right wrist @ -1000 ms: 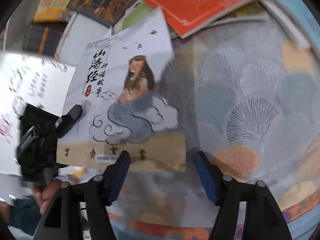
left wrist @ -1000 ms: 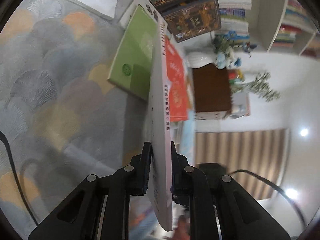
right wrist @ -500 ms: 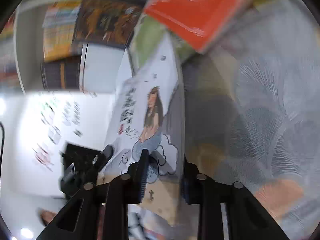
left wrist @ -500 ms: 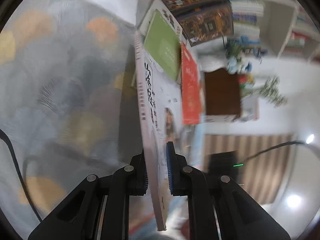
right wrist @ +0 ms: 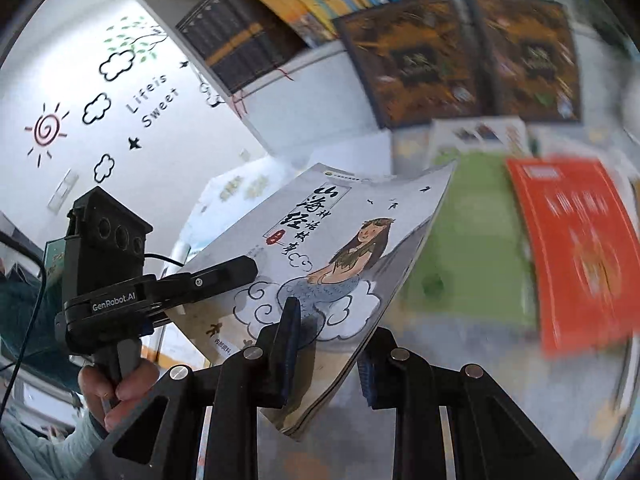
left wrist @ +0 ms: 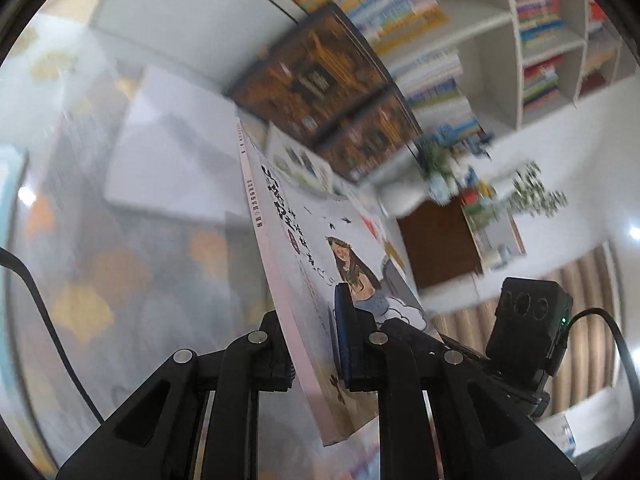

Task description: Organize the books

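Thin glossy paperback (right wrist: 332, 256), pale grey cover with a drawn long-haired figure, clamped by left gripper (left wrist: 316, 356) and right gripper (right wrist: 324, 364) fingers.

One illustrated grey-white paperback (right wrist: 340, 264) is up off the floor, and two handheld grippers are on it: the left gripper (left wrist: 316, 344) and the right gripper (right wrist: 326, 354). One bare hand (right wrist: 116, 390) shows, wrapped round the left gripper's handle. Two dark brown picture books (right wrist: 404, 60) stand side by side, leaning against the base of the bookcase. Lying flat before them I count one green book (right wrist: 468, 248), one red book (right wrist: 576, 248) and one white book (right wrist: 476, 132) partly under the green. One white bookcase (left wrist: 512, 44) holds rows of books too blurred to count. One brown cabinet (left wrist: 436, 244), with two leafy plants (left wrist: 536, 196) near it.
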`<move>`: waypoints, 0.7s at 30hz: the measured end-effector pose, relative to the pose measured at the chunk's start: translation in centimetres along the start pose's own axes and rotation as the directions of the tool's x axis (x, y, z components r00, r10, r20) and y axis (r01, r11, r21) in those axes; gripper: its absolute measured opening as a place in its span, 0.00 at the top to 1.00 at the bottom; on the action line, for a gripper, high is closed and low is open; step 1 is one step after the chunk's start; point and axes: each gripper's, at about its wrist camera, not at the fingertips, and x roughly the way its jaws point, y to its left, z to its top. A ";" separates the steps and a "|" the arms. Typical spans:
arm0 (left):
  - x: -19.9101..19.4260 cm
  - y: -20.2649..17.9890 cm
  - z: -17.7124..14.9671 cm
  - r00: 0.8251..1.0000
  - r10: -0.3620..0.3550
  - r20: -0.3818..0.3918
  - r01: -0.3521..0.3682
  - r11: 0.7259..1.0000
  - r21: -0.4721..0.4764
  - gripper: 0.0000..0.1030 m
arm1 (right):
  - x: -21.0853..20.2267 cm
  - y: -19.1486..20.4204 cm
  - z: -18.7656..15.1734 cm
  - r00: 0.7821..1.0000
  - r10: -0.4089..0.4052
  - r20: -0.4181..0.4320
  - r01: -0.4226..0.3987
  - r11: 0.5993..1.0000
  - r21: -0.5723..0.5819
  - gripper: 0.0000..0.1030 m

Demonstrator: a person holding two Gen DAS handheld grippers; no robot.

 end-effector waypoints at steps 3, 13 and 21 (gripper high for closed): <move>1.0 1.5 2.9 0.996 0.072 0.051 -0.071 0.997 -0.023 0.88 | 4.0 -0.1 3.2 0.999 0.024 -0.024 -0.024 0.999 -0.021 0.75; 6.6 8.0 7.9 0.980 0.195 0.041 -0.191 0.977 -0.092 0.89 | 15.4 -4.0 8.2 0.987 0.014 -0.162 -0.005 0.999 0.054 0.74; 7.1 10.4 10.1 0.971 0.236 0.043 -0.228 0.963 -0.142 0.75 | 18.4 -6.0 10.3 0.982 -0.052 -0.181 0.074 0.990 0.119 0.73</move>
